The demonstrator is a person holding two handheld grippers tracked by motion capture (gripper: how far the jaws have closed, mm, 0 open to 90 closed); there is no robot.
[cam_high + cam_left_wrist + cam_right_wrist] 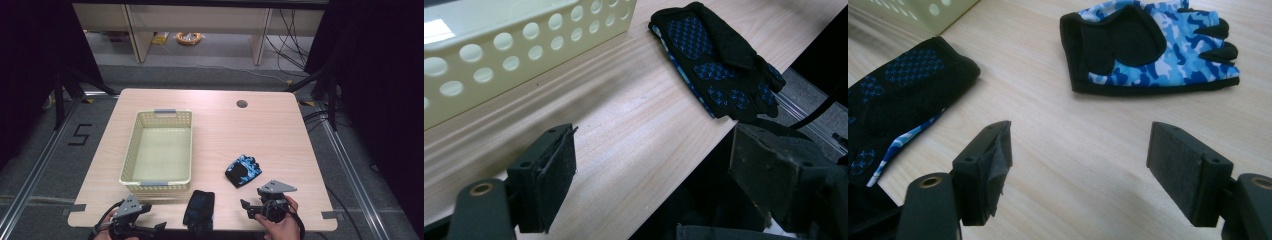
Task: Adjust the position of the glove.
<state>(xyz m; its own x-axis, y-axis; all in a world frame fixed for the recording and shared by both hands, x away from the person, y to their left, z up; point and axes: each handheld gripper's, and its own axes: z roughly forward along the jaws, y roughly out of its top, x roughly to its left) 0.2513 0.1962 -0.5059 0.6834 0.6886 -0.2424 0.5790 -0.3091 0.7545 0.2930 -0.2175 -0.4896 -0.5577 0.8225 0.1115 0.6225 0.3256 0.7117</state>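
Note:
Two fingerless gloves lie on the wooden table [280, 130]. One shows its blue camouflage back [243, 170] [1153, 47], right of the cream basket [159, 150]. The other lies palm up, black with blue grip dots [199, 210] [716, 60] [895, 95], at the front edge with its fingers past the edge. My left gripper [150, 227] [654, 170] is open at the front left corner, its jaws aimed toward the dotted glove. My right gripper [248, 208] [1080, 165] is open near the front edge, with nothing between its jaws, just short of the camouflage glove.
The perforated basket [499, 55] stands empty left of centre, its near wall close to my left gripper. A round cable hole [242, 104] sits at the table's back right. Bare wood [1048, 120] lies between the two gloves.

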